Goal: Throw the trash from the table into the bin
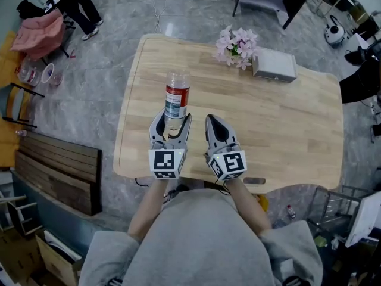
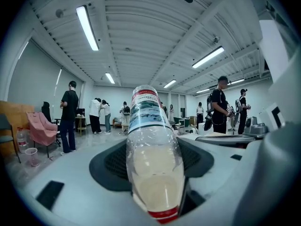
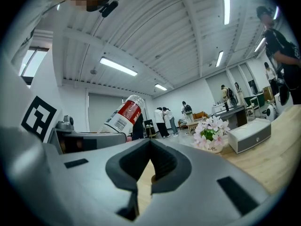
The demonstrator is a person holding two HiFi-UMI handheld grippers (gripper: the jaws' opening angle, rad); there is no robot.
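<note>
A clear plastic bottle (image 1: 177, 97) with a red and white label stands upright between the jaws of my left gripper (image 1: 171, 123), lifted over the wooden table (image 1: 286, 124). The left gripper is shut on its lower part. In the left gripper view the bottle (image 2: 153, 145) fills the middle, pointing away from the left gripper (image 2: 155, 173), and holds a little pale liquid. My right gripper (image 1: 216, 124) hovers just right of it, jaws together with nothing in them. In the right gripper view the right gripper (image 3: 150, 142) is shut and the bottle (image 3: 123, 114) shows at upper left.
A small pot of pink flowers (image 1: 237, 45) and a white box (image 1: 274, 64) stand at the table's far side. A dark wooden bench (image 1: 56, 171) lies on the floor at left, with a pink chair (image 1: 38, 31) beyond it. Several people stand in the room behind.
</note>
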